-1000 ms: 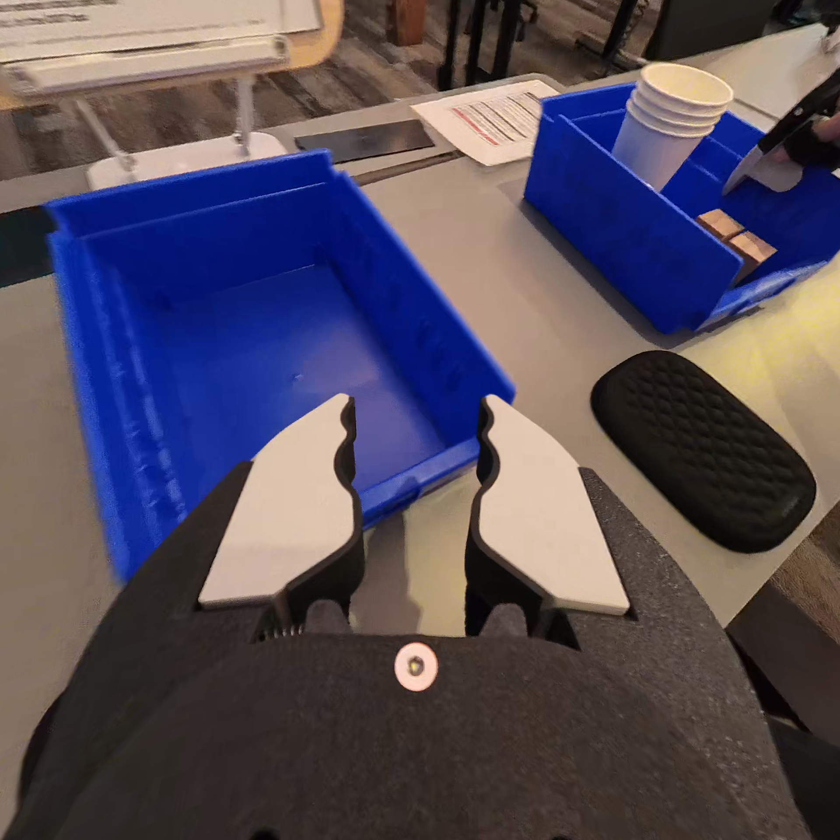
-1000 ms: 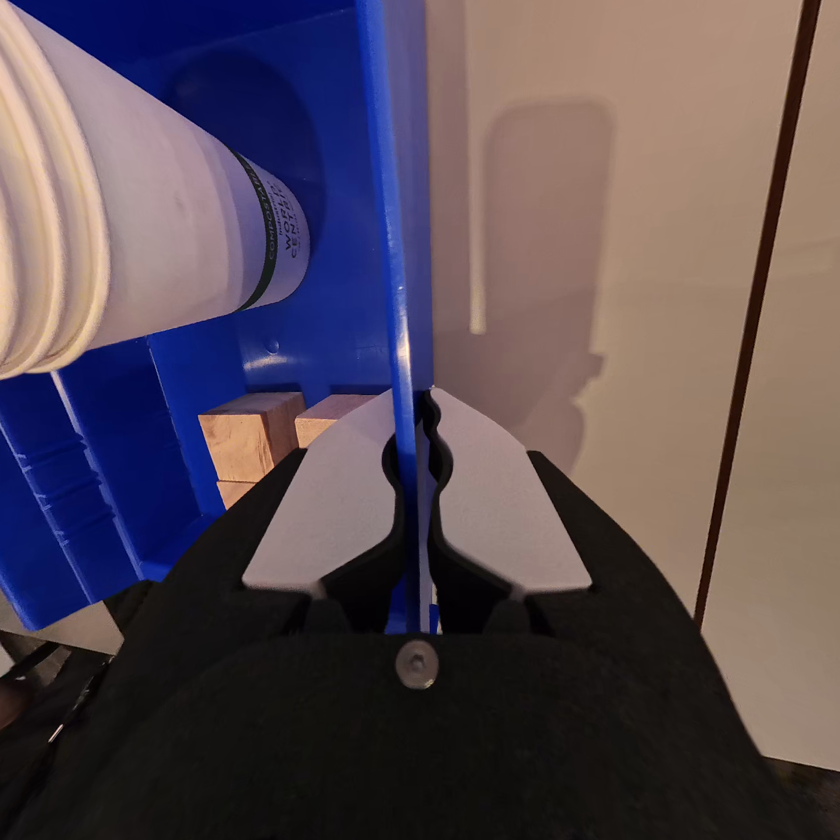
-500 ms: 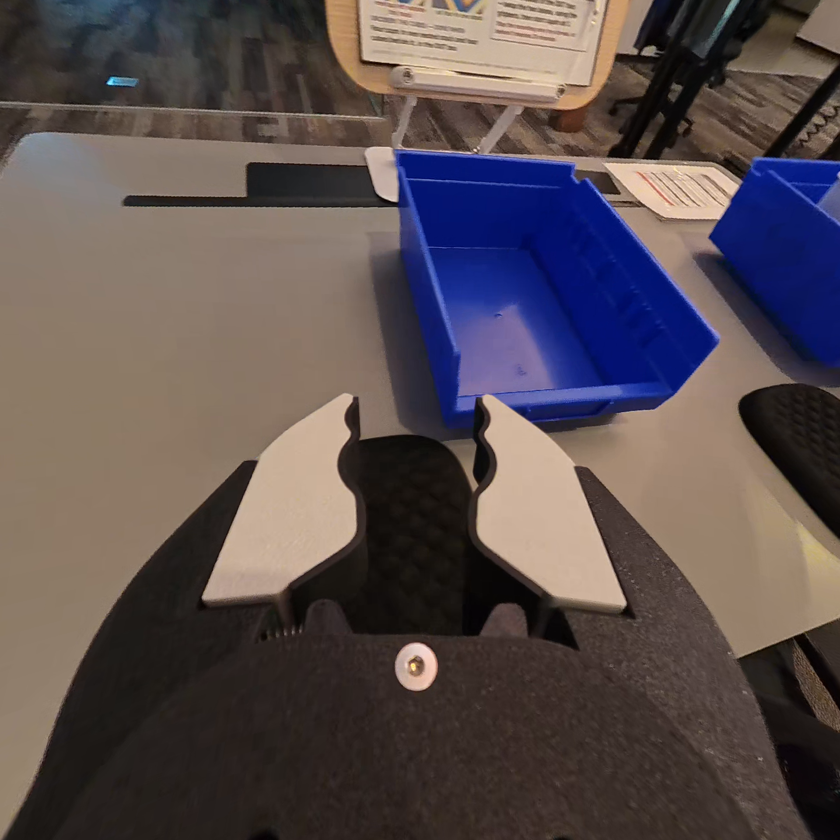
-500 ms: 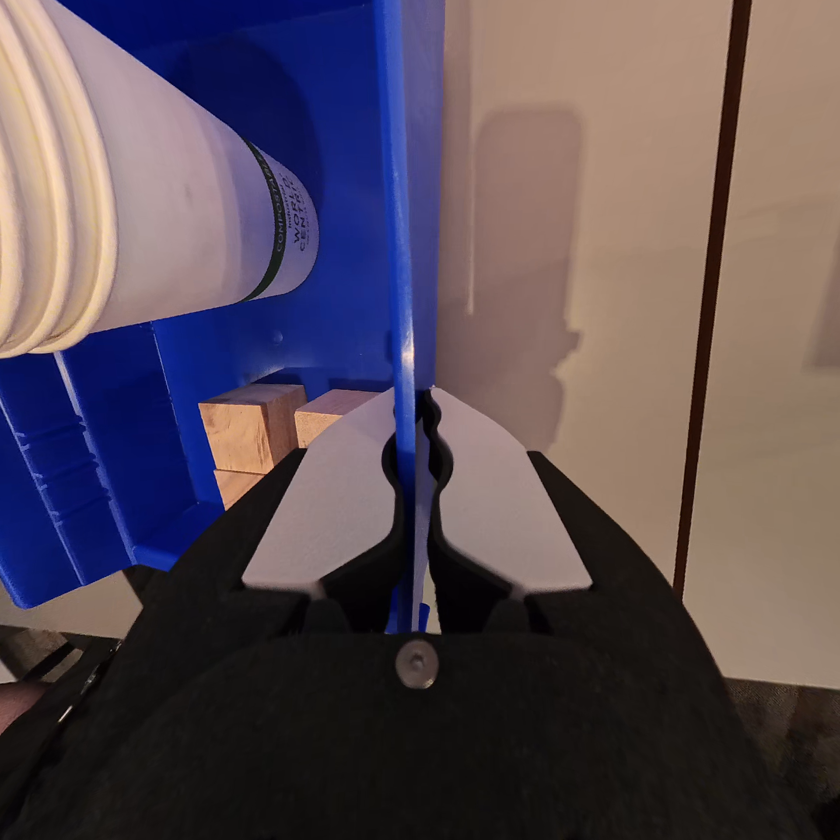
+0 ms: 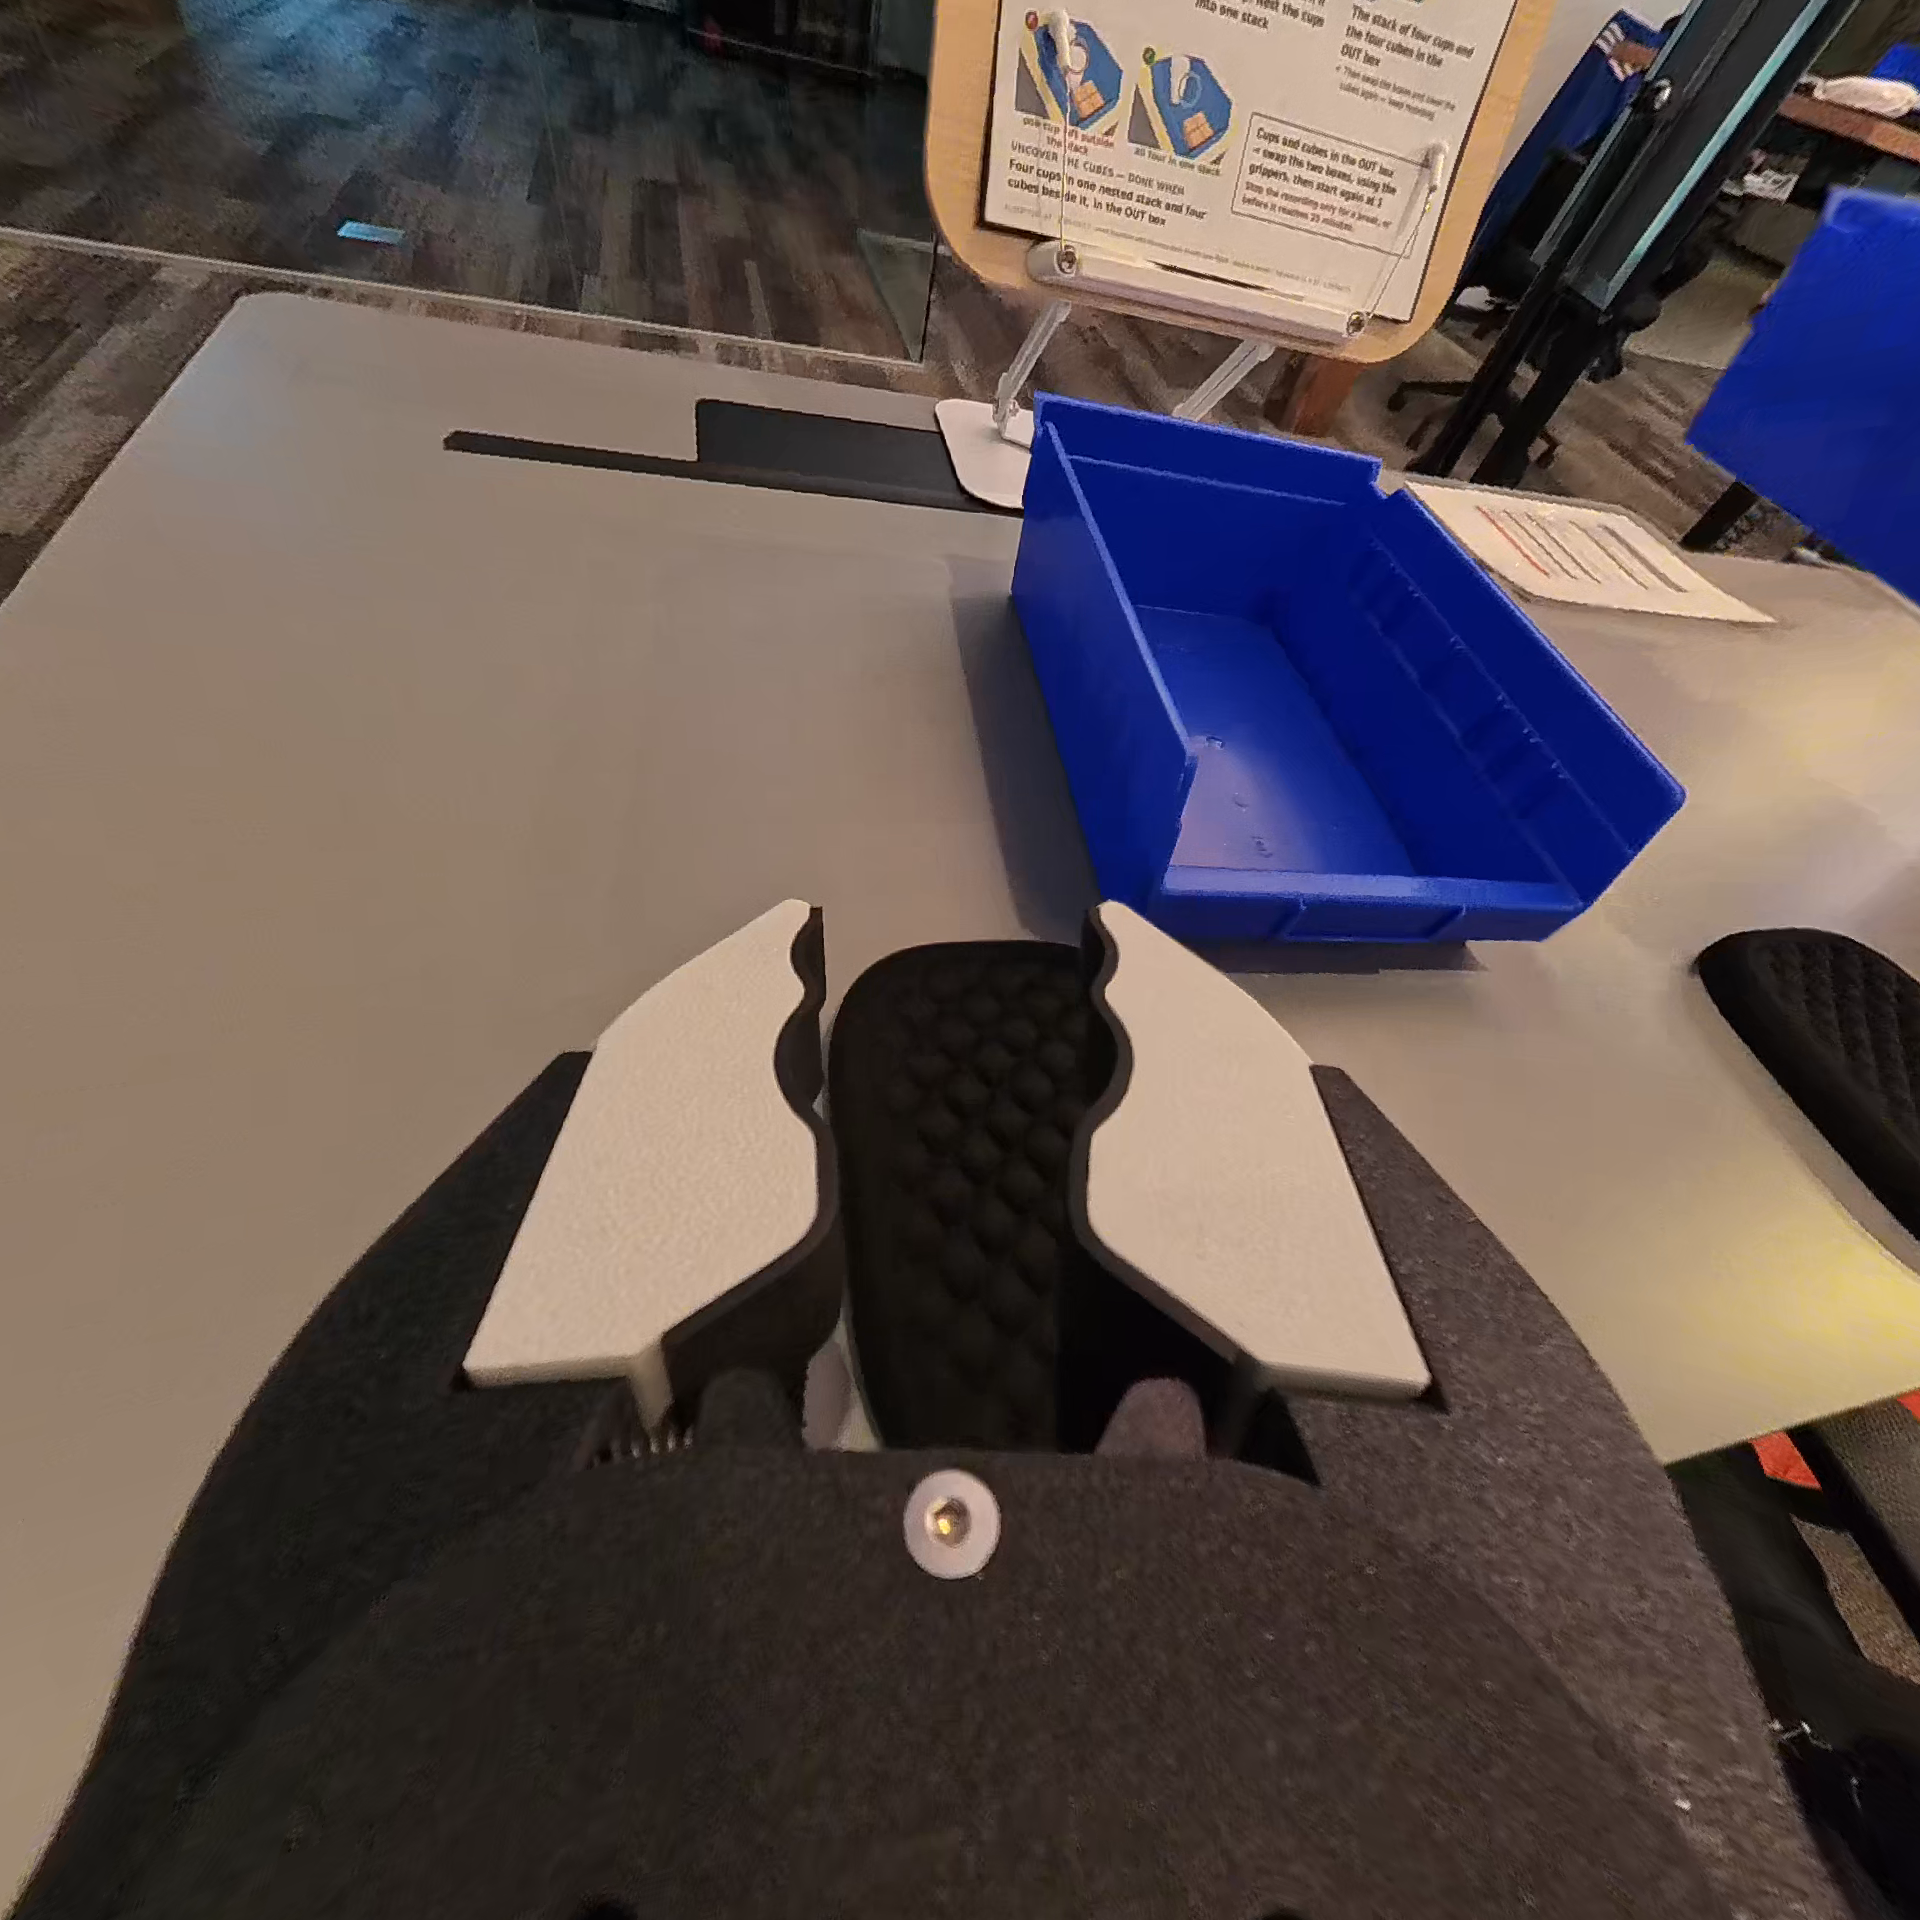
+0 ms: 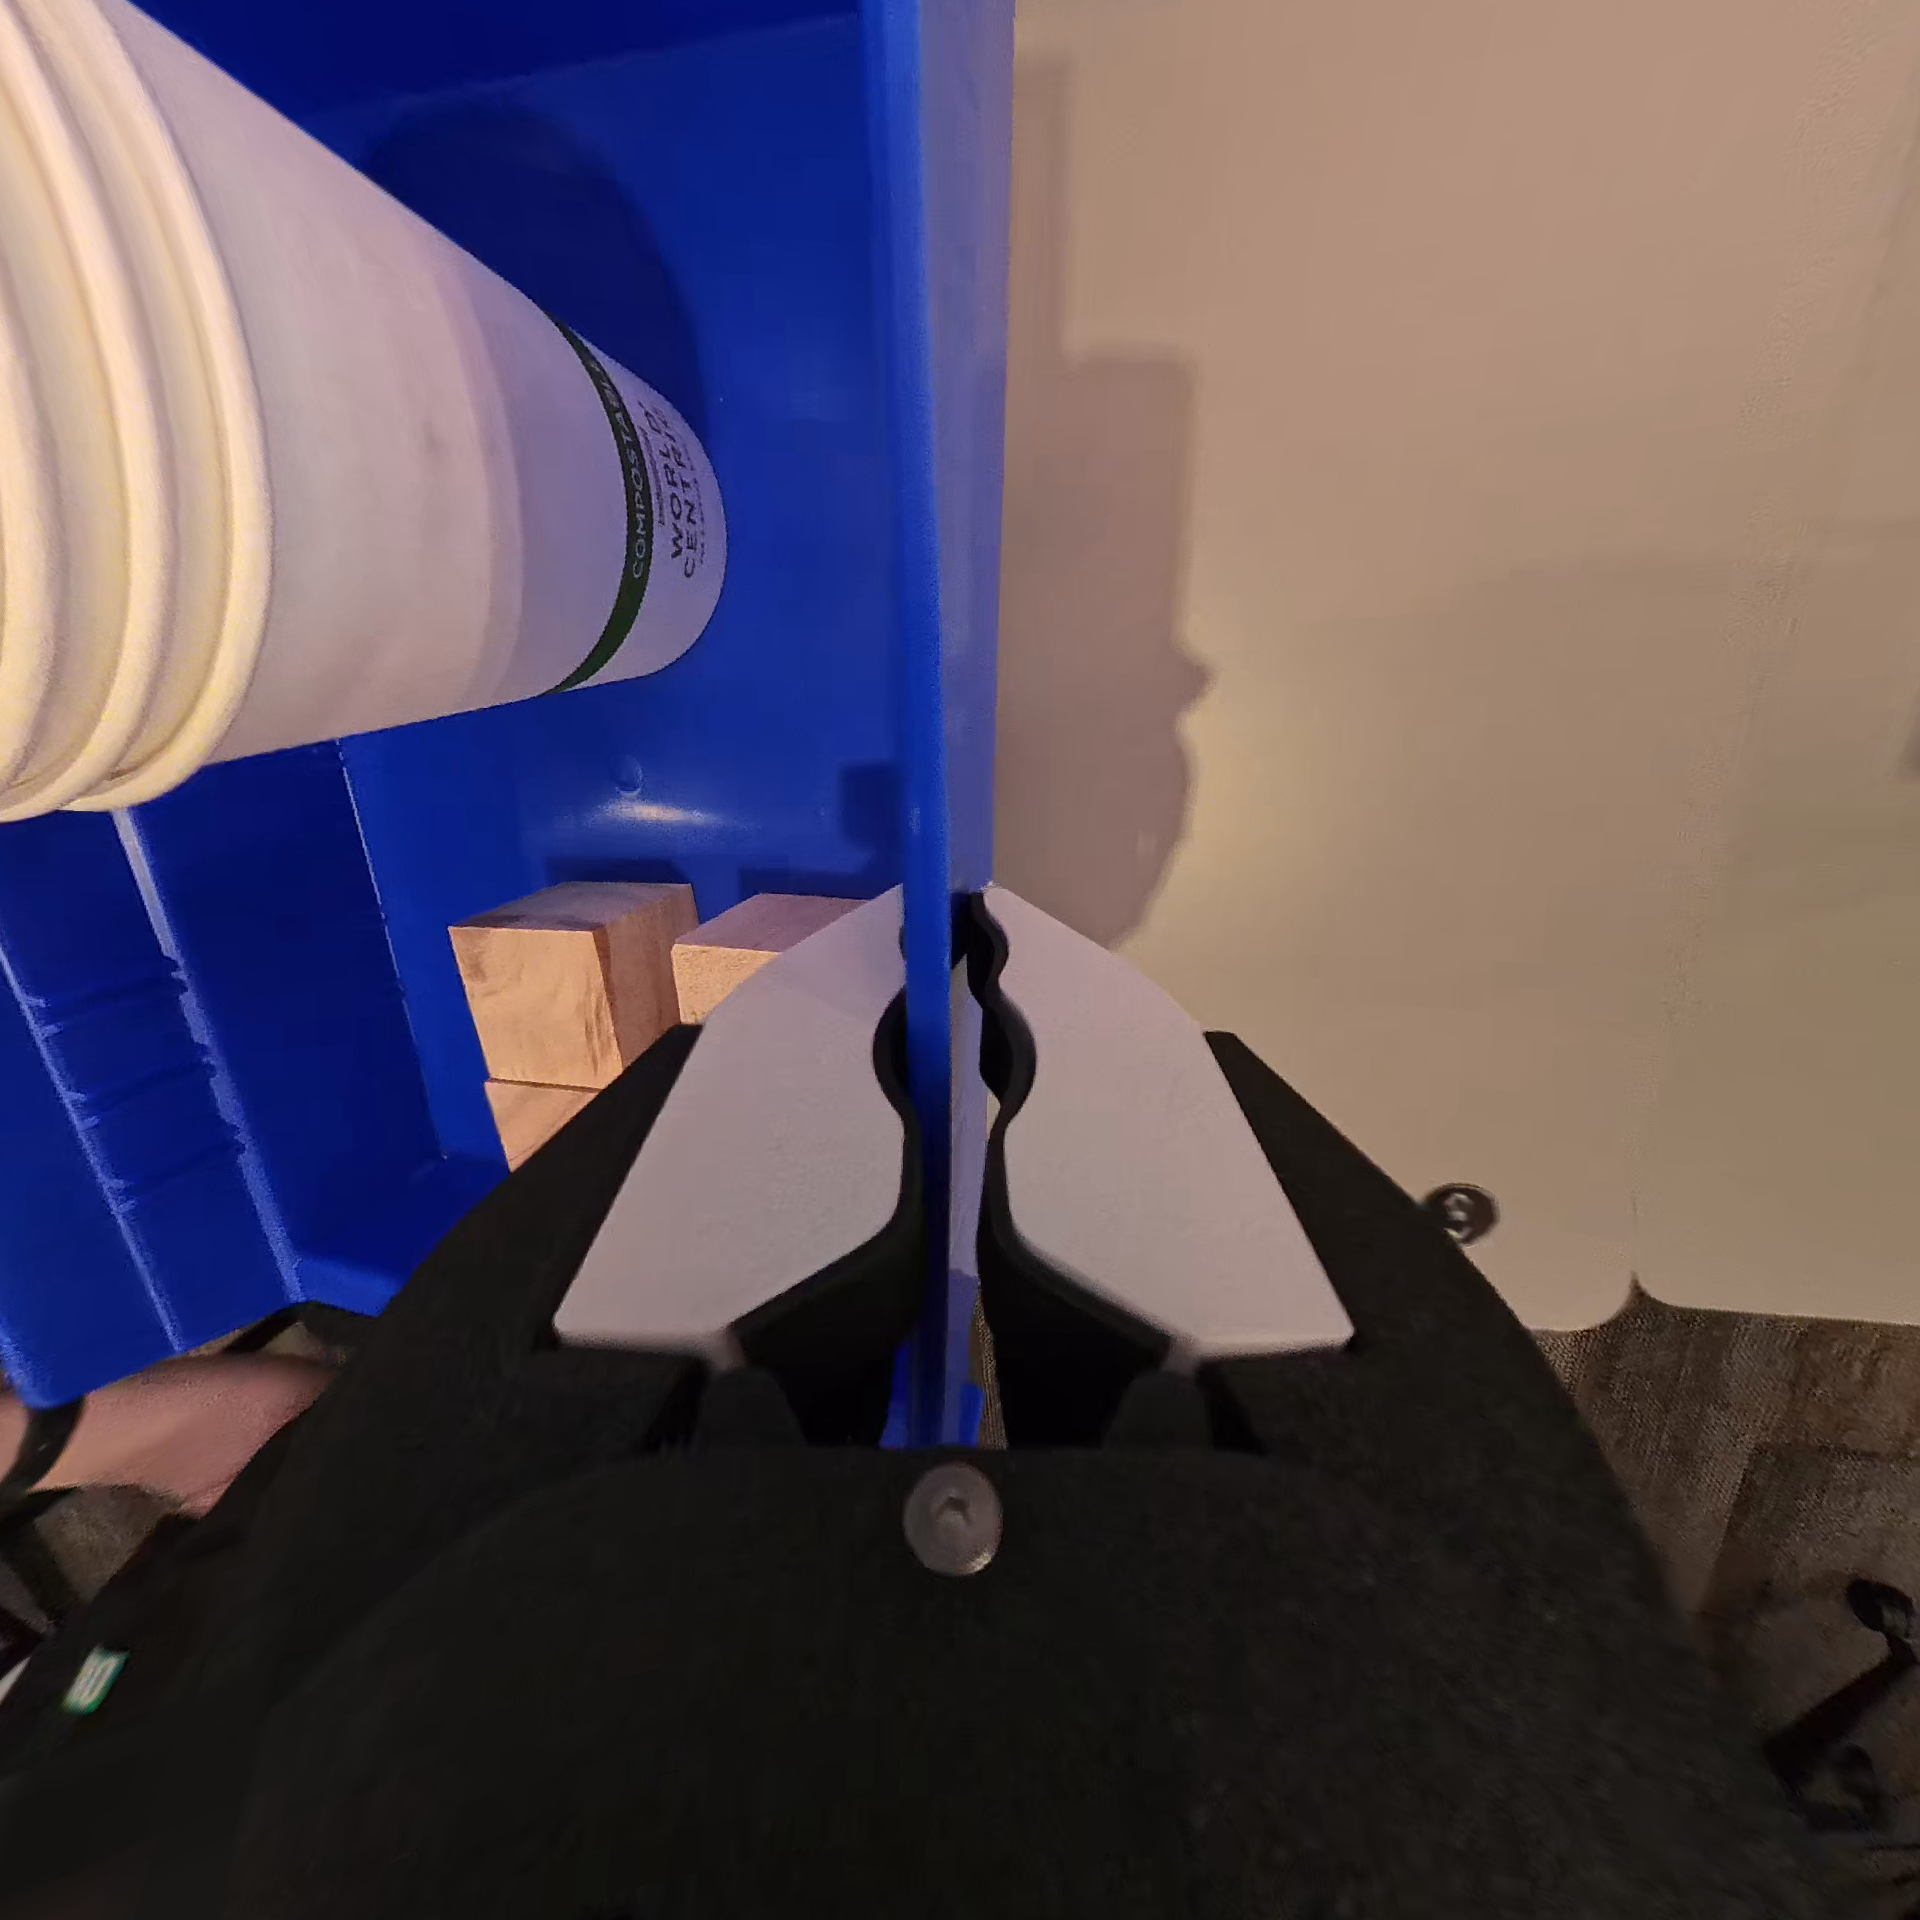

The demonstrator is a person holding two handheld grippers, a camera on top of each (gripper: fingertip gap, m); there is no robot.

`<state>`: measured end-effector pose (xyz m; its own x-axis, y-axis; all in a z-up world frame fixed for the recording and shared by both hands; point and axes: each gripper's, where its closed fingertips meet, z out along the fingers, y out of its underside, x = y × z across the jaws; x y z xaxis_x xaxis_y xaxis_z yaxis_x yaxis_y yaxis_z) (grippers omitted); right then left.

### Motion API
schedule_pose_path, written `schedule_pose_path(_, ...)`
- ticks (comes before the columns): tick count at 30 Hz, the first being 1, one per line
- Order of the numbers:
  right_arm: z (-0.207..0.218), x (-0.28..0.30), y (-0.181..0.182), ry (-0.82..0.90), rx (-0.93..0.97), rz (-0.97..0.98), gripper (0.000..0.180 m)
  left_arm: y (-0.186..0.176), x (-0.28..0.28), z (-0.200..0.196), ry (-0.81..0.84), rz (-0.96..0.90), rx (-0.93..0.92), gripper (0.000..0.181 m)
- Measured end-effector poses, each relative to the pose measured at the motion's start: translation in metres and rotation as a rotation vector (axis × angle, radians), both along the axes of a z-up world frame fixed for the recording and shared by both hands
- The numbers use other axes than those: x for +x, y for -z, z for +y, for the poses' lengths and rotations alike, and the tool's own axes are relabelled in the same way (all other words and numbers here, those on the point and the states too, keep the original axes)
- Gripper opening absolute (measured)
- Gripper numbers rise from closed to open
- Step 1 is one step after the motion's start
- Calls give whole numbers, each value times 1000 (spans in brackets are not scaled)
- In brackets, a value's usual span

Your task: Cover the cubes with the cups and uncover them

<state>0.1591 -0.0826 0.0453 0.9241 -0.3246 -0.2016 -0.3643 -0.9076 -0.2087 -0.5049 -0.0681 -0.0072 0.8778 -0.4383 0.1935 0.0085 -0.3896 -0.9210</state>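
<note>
In your left wrist view, your left gripper (image 5: 951, 920) is spread apart and carries nothing; between its fingers you look down on a black textured pad (image 5: 961, 1122), whose near end is hidden under the gripper body. Ahead and to the right an empty blue bin (image 5: 1340, 717) sits on the grey table (image 5: 468, 727). A second black pad (image 5: 1834, 1039) is cut off at the right edge, and a blue bin corner (image 5: 1829, 384) juts in at the upper right, raised above the table, most of it out of frame. Behind the empty bin a sign on a stand (image 5: 1226, 156) is cropped at the top.

In your right wrist view, your right gripper (image 6: 940, 899) is clamped on the thin side wall of the loaded blue bin (image 6: 935, 520), one finger inside, one outside. Inside it lies a nested stack of white cups (image 6: 312, 499), its rims cut off at the left. The wooden cubes (image 6: 561, 977) sit in the bin beside the inner finger; parts of three show, the rest hidden behind the gripper, so you cannot count them.
</note>
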Motion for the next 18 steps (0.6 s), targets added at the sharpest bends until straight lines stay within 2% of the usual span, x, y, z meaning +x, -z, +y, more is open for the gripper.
schedule_pose_path(4,38,-88,-23,-121,13,36,5,4,-17,-9,-13,-20,1,46)
schedule_pose_path(8,89,-193,-32,-280,45,83,5,4,-41,-17,-45,-35,10,46)
schedule_pose_path(12,136,-304,-29,-432,63,157,6,-5,-70,-19,-95,-43,33,45)
schedule_pose_path(18,194,-456,-4,-603,76,235,6,-21,-121,-20,-194,-27,69,47)
